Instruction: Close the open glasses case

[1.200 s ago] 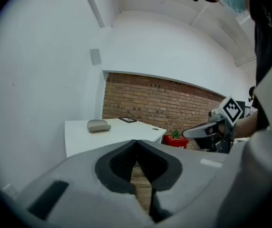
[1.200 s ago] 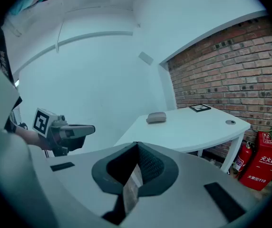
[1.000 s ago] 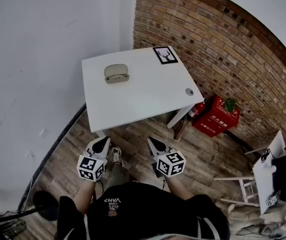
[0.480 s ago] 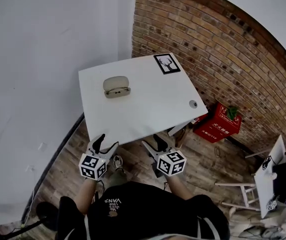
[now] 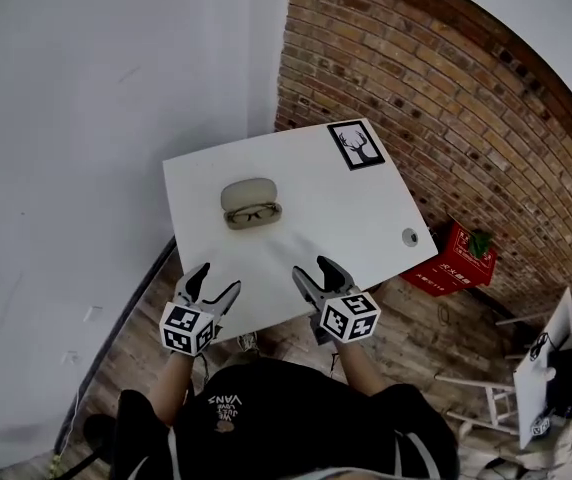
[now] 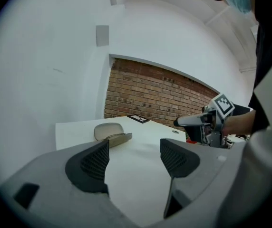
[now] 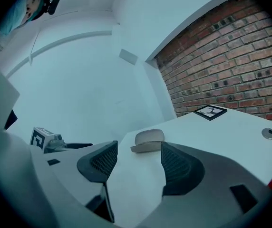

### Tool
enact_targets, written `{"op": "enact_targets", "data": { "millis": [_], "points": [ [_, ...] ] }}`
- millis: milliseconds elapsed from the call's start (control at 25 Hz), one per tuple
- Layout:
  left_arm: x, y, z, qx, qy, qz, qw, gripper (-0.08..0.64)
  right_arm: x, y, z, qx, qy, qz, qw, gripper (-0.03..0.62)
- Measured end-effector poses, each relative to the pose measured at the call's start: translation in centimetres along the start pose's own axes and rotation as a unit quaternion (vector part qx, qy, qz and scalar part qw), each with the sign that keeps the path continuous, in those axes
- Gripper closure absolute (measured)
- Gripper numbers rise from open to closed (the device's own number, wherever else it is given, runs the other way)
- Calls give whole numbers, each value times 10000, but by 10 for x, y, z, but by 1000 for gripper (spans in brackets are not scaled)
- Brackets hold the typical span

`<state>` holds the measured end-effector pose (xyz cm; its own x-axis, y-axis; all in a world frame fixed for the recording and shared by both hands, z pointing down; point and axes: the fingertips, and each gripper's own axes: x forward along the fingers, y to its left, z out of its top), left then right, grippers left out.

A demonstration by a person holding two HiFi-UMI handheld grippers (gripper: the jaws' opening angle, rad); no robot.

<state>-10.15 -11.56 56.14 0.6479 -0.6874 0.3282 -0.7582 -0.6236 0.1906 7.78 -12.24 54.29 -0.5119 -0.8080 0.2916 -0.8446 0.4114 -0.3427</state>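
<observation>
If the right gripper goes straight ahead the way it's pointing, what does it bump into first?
Probably the open glasses case: it sits right in line past the right gripper, whose jaws are opening, nothing between them. Only bare white table lies between, though depth is hard to judge.

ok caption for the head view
Left gripper and right gripper, jaws opening and empty, face the open glasses case on a white table.

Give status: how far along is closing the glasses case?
Nothing done: the glasses case lies open on the table, glasses inside. In hand: left gripper and right gripper at the near edge, fingers opening, empty, short of it. Left: reach it, fold the lid shut.
</observation>
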Motion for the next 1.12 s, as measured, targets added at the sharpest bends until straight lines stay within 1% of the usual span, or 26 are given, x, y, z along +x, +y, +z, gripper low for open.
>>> {"op": "enact_targets", "data": {
  "millis": [200,440,760,920,1040,1120],
  "points": [
    [21,41,13,34,120,-72,9999,222,46,-6,19,17,-14,-122,9999,321],
    [42,75,25,152,198,-173,9995,207,82,-12,38,-38,-48,-165,9998,314],
    [70,79,24,155,366,-169,9991,206,111,-45,53,3,125,-133,9998,327],
    [86,80,22,104,463,-16,9989,206,138,-72,56,13,347,-100,9993,340],
    [96,83,18,-18,501,217,9985,209,162,-92,55,-69,592,-49,9982,345],
    [103,90,16,-84,513,439,9977,213,179,-105,57,-140,727,-2,9973,348]
  ]
}}
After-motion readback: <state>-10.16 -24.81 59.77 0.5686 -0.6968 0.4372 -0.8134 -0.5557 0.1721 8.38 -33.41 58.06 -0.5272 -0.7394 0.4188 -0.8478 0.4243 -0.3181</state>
